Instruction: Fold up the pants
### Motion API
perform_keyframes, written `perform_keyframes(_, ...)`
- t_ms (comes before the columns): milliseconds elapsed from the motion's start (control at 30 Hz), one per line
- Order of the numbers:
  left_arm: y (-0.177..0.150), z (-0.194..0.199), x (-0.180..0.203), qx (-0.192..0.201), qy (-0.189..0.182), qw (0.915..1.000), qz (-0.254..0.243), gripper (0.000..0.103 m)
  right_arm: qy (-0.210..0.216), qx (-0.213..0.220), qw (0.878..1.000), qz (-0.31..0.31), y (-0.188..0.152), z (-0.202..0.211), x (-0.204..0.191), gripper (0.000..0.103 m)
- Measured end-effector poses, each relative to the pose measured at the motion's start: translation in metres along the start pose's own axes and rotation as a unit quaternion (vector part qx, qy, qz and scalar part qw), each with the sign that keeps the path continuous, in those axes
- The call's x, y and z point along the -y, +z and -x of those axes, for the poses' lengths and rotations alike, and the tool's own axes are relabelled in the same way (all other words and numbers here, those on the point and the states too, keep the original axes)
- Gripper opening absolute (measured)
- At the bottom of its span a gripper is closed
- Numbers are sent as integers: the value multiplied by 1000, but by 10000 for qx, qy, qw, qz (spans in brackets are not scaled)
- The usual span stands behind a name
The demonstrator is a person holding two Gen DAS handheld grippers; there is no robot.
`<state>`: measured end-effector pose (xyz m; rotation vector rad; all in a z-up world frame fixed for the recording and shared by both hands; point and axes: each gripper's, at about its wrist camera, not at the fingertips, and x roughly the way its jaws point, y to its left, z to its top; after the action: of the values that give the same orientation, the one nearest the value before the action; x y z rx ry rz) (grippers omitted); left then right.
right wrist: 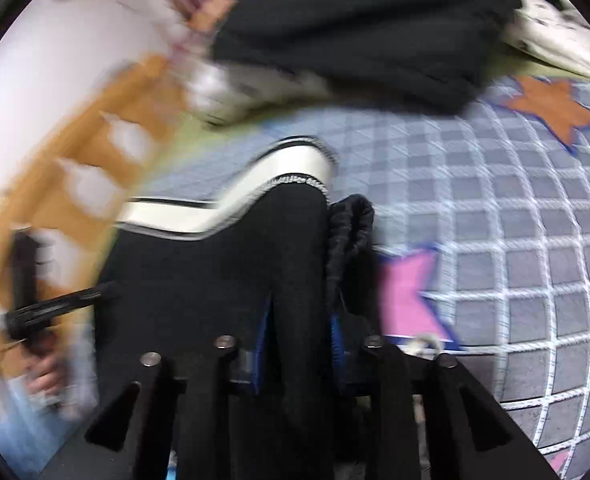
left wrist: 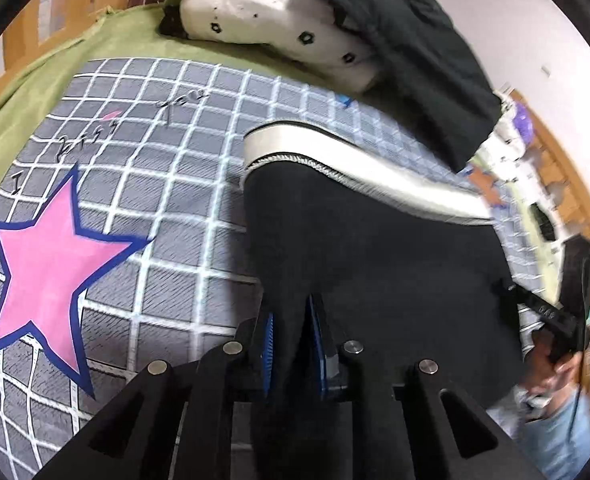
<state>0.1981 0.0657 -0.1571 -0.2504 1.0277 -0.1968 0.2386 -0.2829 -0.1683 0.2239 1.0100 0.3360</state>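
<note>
Black pants (left wrist: 375, 248) with one white side stripe, lifted over a grid blanket (left wrist: 167, 168). Left gripper (left wrist: 291, 344) pinches the cloth; right gripper (right wrist: 299, 332) pinches it too. Stars: two pink, one orange (right wrist: 555, 108).

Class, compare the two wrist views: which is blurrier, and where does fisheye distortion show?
Right wrist view: heavy motion smear, worst on the wooden frame at left; black pants stay fairly crisp. Left wrist view: sharper, smearing only toward the right edge; the grid blanket lines bow visibly around the pink star.
</note>
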Motion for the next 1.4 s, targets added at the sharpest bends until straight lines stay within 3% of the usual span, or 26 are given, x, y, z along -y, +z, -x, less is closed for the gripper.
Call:
perform_keyframes(67, -1, -5, 4, -49, 296, 9995, -124, 50, 49, 70, 9998, 191, -1, 4, -3, 41)
perform_keyframes(167, 7, 6, 13, 279, 432, 9977, -437, 61, -262, 166, 9985, 461, -1, 29, -14, 43)
perform_keyframes(233, 12, 14, 10, 536, 333, 9972, -390, 71, -415, 616, 9951, 652, 2, 49, -23, 43)
perform_keyframes(333, 13, 18, 1, 679, 164, 9974, -190, 71, -389, 820, 9935, 690, 20, 48, -32, 45)
perform_keyframes(433, 14, 8, -3, 610, 222, 9978, -100, 71, -618, 386, 9951, 668, 37, 10, -31, 45)
perform_keyframes(500, 12, 5, -9, 584, 336, 9977, -27, 71, -569, 309, 9966, 509, 33, -9, -24, 31)
perform_keyframes(567, 10, 7, -11, 592, 282, 9978, 47, 71, -142, 663, 9970, 370, 31, 14, -17, 13)
perform_keyframes(633, 10, 12, -13, 659, 175, 9976, 93, 71, 832, 895, 9923, -191, 32, 46, 3, 12)
perform_keyframes(667, 11, 15, -12, 705, 140, 9974, 76, 71, 863, 939, 9914, -283, 31, 57, 8, 12)
perform_keyframes(733, 11, 17, -9, 780, 109, 9969, 20, 71, 195, 885, 9959, -29, 19, 55, 8, 12)
perform_keyframes(800, 10, 15, -4, 784, 116, 9968, -42, 71, -467, 259, 9985, 78, 6, 22, 11, 19)
perform_keyframes(933, 7, 22, 13, 988, 299, 9939, -401, 71, -574, 448, 9971, 201, 15, 40, 2, 28)
perform_keyframes(1033, 14, 31, 35, 1369, 153, 9872, -801, 71, -582, 1167, 9894, 643, 24, 70, -22, 30)
perform_keyframes(1100, 27, 22, 55, 1343, -28, 9849, -1091, 71, -453, 1294, 9850, 1049, 32, 65, -38, 33)
perform_keyframes(1200, 45, -5, 73, 1209, 60, 9821, -1445, 71, -504, 964, 9865, 1221, 38, 31, -46, 33)
perform_keyframes(1300, 60, -55, 68, 741, 603, 9851, -1428, 69, -893, 656, 9843, 1374, 29, -13, -35, 33)
perform_keyframes(1400, 58, -65, 55, 760, 412, 9888, -1218, 71, -780, 719, 9864, 1254, 31, -14, -30, 33)
